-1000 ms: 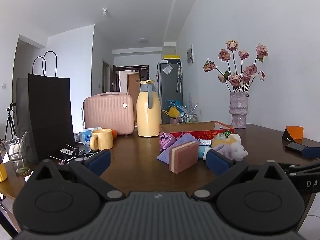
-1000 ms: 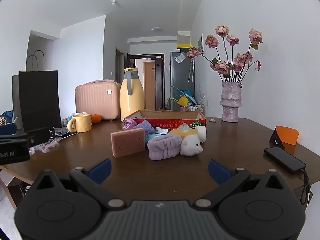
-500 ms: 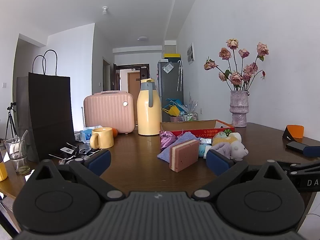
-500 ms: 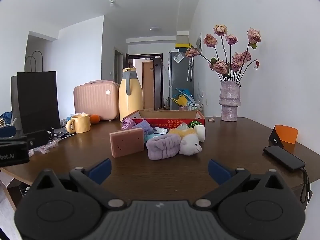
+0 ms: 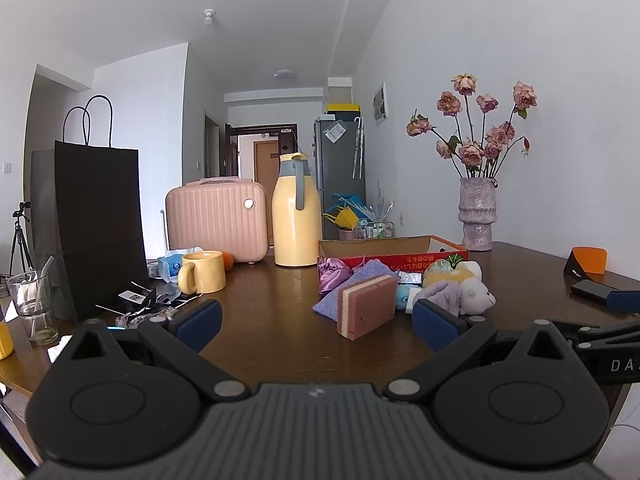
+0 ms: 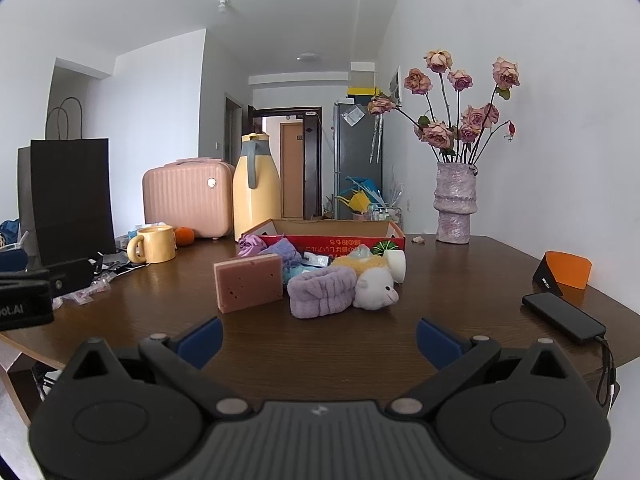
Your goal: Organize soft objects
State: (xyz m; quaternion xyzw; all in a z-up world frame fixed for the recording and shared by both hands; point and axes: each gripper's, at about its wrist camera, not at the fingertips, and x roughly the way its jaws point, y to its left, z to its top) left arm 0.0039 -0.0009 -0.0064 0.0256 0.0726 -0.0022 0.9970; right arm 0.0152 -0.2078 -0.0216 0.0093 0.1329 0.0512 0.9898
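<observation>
- soft objects lie in a loose heap on our dark wooden worktop [image 6: 320, 344], just in front of a shallow red cardboard box [image 6: 332, 240].
- we see a pink sponge [image 6: 249, 287] standing on its long edge at the heap's left, upright and a little apart from the rest.
- beside it a lilac fleecy band [image 6: 322, 293] touches a white plush toy [image 6: 376, 288] with a yellow back.
- behind them, against the box wall, sit a shiny purple pouch [image 6: 251, 245], a lavender cloth [image 6: 285, 251] and something pale blue we cannot make out.
- our left gripper [image 5: 316, 322] hovers short of the sponge, jaws spread wide and holding nothing.
- our right gripper [image 6: 318, 338] hovers short of the band, jaws likewise wide and bare.
- further back stand a yellow mug [image 6: 154, 245], a yellow flask [image 6: 256, 190], a pink case [image 6: 188, 200] and a black paper bag [image 6: 68, 196].
- at the right a vase of dried roses [image 6: 456, 208] stands near the wall, and a black phone [image 6: 564, 317] lies near the worktop's edge.
</observation>
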